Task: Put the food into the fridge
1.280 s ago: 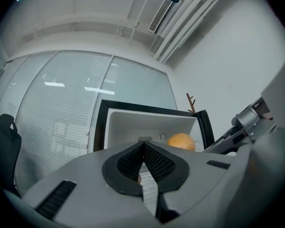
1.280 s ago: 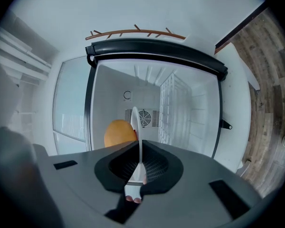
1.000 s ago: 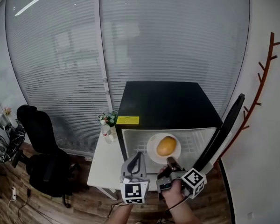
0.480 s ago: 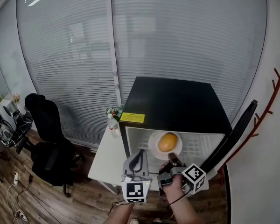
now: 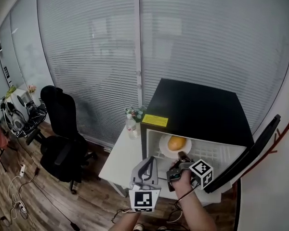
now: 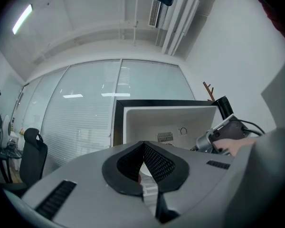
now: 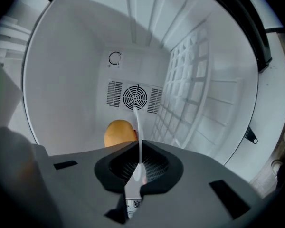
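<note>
**White plate [image 5: 164, 151] of food held inside the black fridge [image 5: 197, 109]**

Nearest, holds the left tool [image 5: 148, 161] low before the opening, jaws together on nothing, likely parked there to leave the doorway free. Just beyond, clamps the right tool [image 5: 182, 156] on the plate's near rim, pads tight on the thin edge; probably chosen so as to carry the dish level and spare the food [image 5: 176, 142] any squeeze. Shows that orange-yellow lump on the plate's middle, already within the white cavity, above the grid shelf [image 5: 212, 153]; cannot tell whether plate and shelf touch. Leaves the door [image 5: 245, 153] swung wide to the right, clear of the reaching arm. Further off, to the left: white worktop [image 5: 121, 158] beside the fridge with a bottle [image 5: 131, 128], then a black chair [image 5: 62, 129], then blinds [image 5: 96, 57]. Remaining, by judgement: set down, release, withdraw, shut door.
</note>
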A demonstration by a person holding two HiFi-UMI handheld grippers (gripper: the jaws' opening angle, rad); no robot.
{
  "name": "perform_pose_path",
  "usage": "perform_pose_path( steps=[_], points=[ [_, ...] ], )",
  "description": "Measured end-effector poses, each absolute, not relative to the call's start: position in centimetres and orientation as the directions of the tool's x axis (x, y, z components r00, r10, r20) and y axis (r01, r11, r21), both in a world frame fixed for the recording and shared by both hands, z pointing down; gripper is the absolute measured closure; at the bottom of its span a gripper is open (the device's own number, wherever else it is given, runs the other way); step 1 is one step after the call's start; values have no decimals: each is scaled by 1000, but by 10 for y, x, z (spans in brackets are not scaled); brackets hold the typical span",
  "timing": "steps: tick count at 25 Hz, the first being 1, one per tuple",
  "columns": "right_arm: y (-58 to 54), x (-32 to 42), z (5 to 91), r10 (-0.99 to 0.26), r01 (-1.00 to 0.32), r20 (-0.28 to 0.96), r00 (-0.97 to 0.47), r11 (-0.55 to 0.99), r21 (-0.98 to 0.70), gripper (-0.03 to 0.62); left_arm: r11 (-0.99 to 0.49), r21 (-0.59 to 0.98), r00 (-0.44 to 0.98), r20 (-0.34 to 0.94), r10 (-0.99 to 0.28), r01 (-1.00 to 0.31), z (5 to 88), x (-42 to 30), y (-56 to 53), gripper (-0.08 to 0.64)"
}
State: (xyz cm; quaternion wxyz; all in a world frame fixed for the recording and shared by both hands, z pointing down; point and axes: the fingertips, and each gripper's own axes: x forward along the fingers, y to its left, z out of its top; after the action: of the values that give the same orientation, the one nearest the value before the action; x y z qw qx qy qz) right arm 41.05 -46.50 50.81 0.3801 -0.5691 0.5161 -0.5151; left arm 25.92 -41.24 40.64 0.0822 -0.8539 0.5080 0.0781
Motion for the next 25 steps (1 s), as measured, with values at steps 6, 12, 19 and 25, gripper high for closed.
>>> perform_pose_path(
  steps=[6, 12, 19, 25],
  points=[
    [-487, 405, 527, -962, -234, 259, -88, -233, -944, 560, -438, -46, 438, -197, -877, -898, 415, 246, -414, 534],
    [-495, 401, 541, -947, -253, 310, -86, -280, -926, 560, -431, -45, 432, -193, -881, -901, 419, 243, -418, 535],
    [-498, 402, 546, -934, -320, 349, -81, -307, -896, 558, -442, -39, 441, -179, -879, -896, 425, 244, -423, 534],
    [-503, 402, 536, -924, -481, 375, -71, -297, -825, 558, -452, -35, 451, -181, -874, -891, 425, 244, -425, 535]
  ],
)
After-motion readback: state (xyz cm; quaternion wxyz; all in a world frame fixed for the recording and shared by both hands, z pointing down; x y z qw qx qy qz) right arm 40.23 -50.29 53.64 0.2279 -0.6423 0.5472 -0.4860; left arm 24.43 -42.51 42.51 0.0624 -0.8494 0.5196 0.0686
